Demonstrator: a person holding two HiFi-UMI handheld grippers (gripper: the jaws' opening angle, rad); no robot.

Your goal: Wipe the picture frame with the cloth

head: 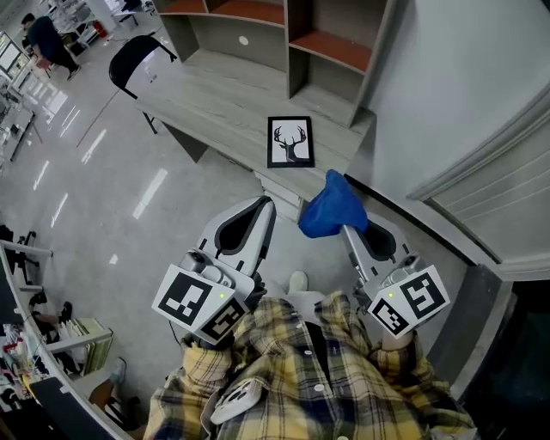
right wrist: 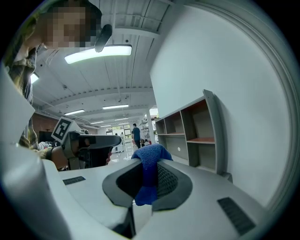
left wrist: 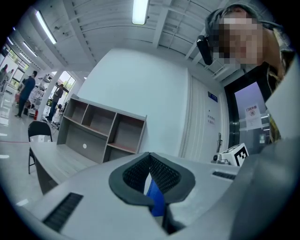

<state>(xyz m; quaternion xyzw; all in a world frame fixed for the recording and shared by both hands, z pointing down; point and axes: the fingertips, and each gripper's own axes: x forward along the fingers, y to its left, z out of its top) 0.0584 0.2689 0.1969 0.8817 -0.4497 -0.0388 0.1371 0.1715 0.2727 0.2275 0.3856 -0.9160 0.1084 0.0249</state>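
The picture frame (head: 290, 142), black with a deer-antler print, lies flat on the grey desk (head: 215, 99), ahead of both grippers. My right gripper (head: 346, 226) is shut on the blue cloth (head: 333, 209), which bunches over its tips just short of the desk's near edge. In the right gripper view the cloth (right wrist: 150, 165) hangs pinched between the jaws. My left gripper (head: 267, 203) is held beside it, to the left, jaws together with nothing held. In the left gripper view a strip of the blue cloth (left wrist: 156, 200) shows through the gap behind the closed tips. Both grippers are off the frame.
A grey shelf unit (head: 284, 26) stands at the back of the desk. A black chair (head: 137, 56) sits at the desk's far left end. A white wall and door (head: 481, 129) close off the right side. A person (head: 47, 39) stands far off at upper left.
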